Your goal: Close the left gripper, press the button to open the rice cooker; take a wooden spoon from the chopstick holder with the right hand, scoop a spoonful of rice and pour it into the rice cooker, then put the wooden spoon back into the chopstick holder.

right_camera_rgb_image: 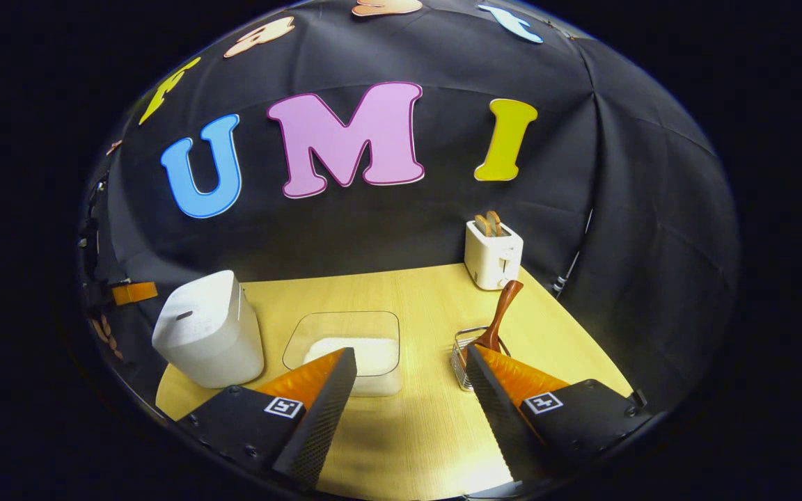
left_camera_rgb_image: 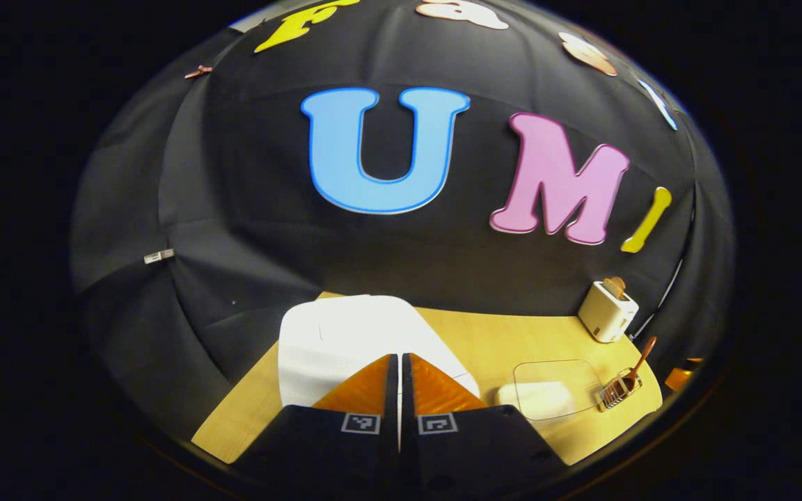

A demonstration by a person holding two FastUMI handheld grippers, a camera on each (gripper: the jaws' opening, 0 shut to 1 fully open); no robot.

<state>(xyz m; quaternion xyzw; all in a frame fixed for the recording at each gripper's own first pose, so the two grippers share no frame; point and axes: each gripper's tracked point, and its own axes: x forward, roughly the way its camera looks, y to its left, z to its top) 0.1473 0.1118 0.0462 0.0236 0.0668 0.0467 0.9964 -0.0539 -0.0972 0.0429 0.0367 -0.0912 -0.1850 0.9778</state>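
The first step is in hand: the left tool (left_camera_rgb_image: 399,369) has its fingers pressed together, holding nothing, poised just above the closed rice cooker (right_camera_rgb_image: 209,330). Next, I judge, it must push down on the lid button (right_camera_rgb_image: 184,315). The right tool (right_camera_rgb_image: 411,369) hangs wide apart and empty over the bench (right_camera_rgb_image: 401,292). To the right of the rice cooker sits the clear rice container (right_camera_rgb_image: 352,348); beyond that, the chopstick holder (right_camera_rgb_image: 467,355) carries the wooden spoon (right_camera_rgb_image: 502,309).
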